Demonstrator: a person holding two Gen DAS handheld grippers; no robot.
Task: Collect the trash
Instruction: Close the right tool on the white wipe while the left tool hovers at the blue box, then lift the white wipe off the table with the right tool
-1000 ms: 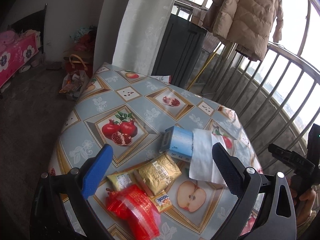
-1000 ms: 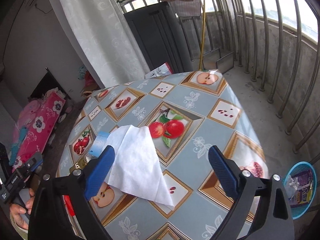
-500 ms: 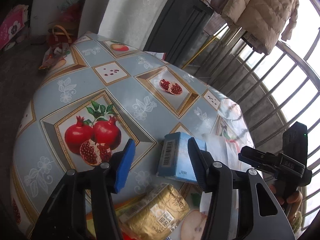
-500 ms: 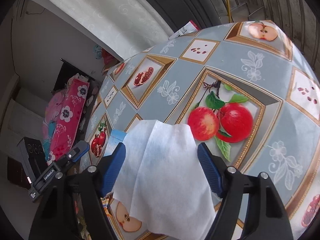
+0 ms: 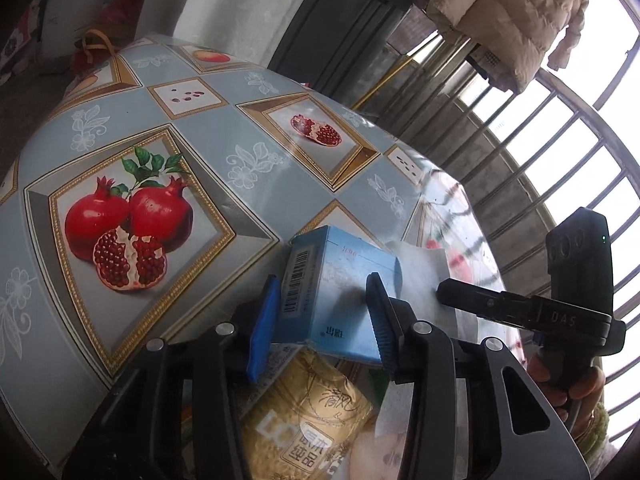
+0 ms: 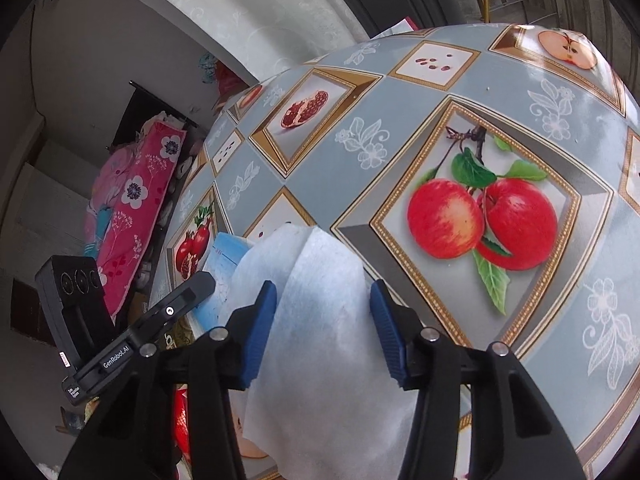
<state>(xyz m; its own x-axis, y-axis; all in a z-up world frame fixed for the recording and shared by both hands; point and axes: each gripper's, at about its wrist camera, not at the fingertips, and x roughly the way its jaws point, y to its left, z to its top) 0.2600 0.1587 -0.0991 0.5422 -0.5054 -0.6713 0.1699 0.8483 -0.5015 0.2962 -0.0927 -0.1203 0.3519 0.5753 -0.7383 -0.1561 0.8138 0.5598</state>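
A light blue carton (image 5: 340, 288) lies on the fruit-print tablecloth (image 5: 224, 148). My left gripper (image 5: 324, 312) is low over it, its blue fingers on both sides of the carton and close to its walls. A white tissue (image 6: 316, 320) lies beside the carton, which shows at the left in the right wrist view (image 6: 220, 268). My right gripper (image 6: 320, 324) is open with its fingers either side of the tissue's raised fold. A gold snack packet (image 5: 308, 424) lies under the left gripper. A red wrapper (image 6: 180, 420) shows at the lower left.
The table's edge curves round at the right, with a metal balcony railing (image 5: 560, 152) beyond. A dark cabinet (image 5: 344, 28) and a hanging beige coat (image 5: 508, 12) stand behind the table. A pink floral cloth (image 6: 132, 200) is at the far left.
Both grippers came down and forward and narrowed. The left one's fingers now flank the blue carton; the right one's fingers now flank the tissue.
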